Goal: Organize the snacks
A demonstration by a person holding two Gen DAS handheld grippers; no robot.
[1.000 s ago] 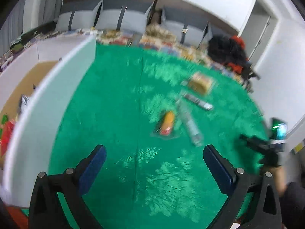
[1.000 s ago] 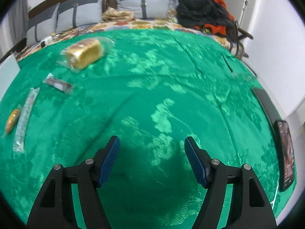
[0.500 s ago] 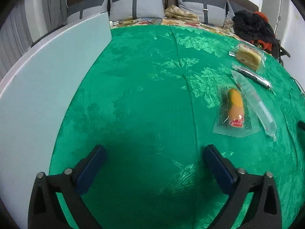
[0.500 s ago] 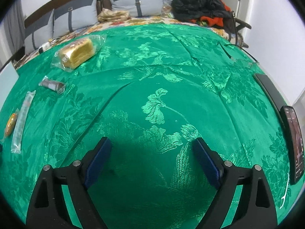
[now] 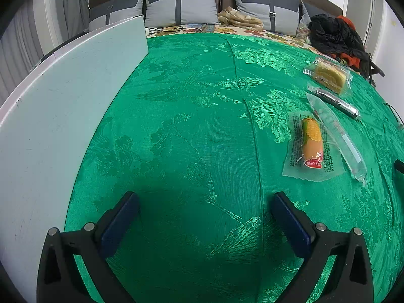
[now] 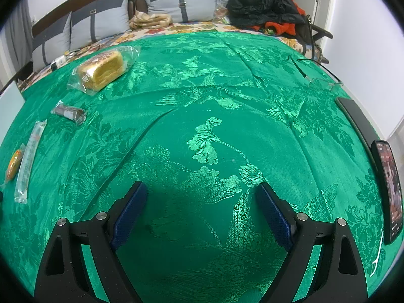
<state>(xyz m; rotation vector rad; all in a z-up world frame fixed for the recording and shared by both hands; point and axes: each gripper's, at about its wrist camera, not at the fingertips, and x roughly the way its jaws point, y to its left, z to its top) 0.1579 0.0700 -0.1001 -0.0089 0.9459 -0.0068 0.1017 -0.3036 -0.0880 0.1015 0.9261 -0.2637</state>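
Left gripper (image 5: 202, 217): pitched down over the green brocade cloth (image 5: 192, 136), blue-padded fingers spread wide, nothing between them.
Right gripper (image 6: 200, 205): pitched down likewise, fingers apart, empty.
Snacks, four, lined up between the two grippers: clear-wrapped corn-cob pack (image 5: 311, 146), long clear tube sachet (image 5: 337, 131), dark foil bar (image 5: 334, 99), bagged yellow cake (image 5: 328, 75).
White board (image 5: 63, 116): one, left edge.

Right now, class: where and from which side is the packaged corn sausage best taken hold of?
Grip the corn sausage across its raised round middle, coming from above with the left tool, which is open and empty. The flat clear edges lie against the green cloth and probably offer little to pinch.
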